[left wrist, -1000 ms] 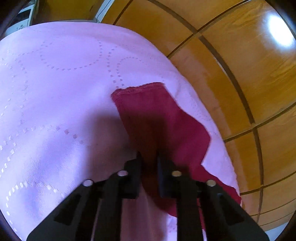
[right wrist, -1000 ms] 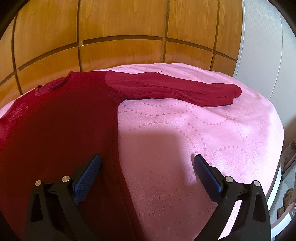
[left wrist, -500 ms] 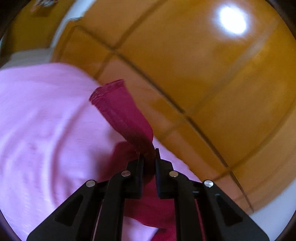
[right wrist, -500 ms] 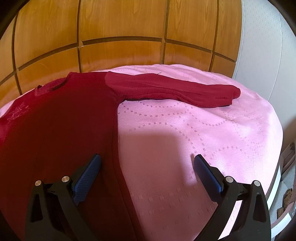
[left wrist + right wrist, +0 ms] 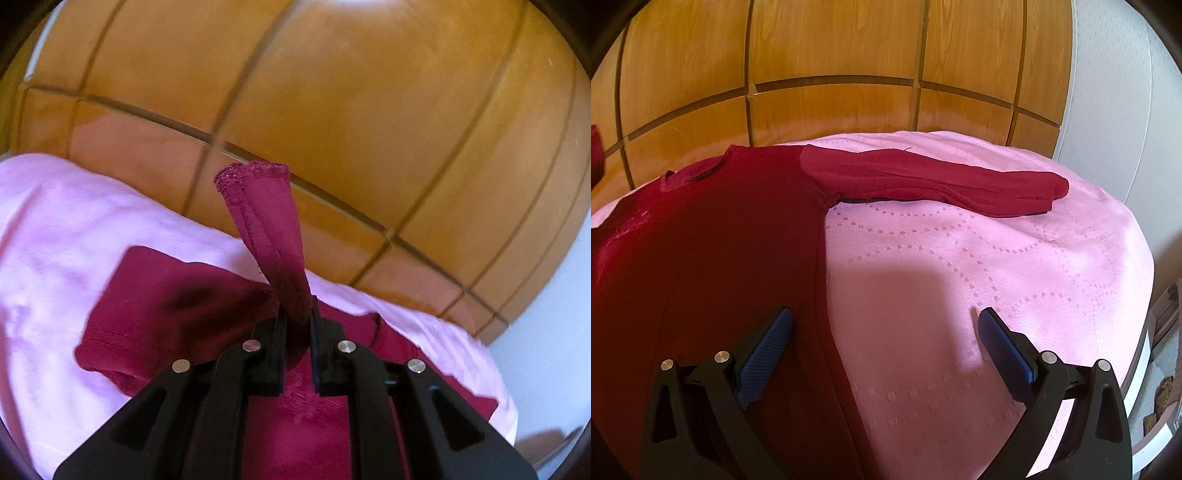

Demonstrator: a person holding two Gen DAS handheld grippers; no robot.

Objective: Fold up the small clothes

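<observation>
left gripper pinching the sleeve, right gripper spread over the hem

your left gripper (image 5: 298, 314) is pressed together on one sleeve (image 5: 266, 236) of the dark red top (image 5: 713, 251), and the sleeve stands up from the jaws with its cuff topmost, against the wooden panel wall (image 5: 369, 110). below it the body of the top lies flat on the pink bedspread (image 5: 1015, 266). your right gripper (image 5: 884, 325) is spread wide, with nothing between its blue pads (image 5: 764, 350); the left pad sits over the top's body, the right pad over bare bedspread, and the garment's side edge runs between them. the other sleeve (image 5: 934, 181) lies stretched out flat to the right, well apart from that gripper.
</observation>
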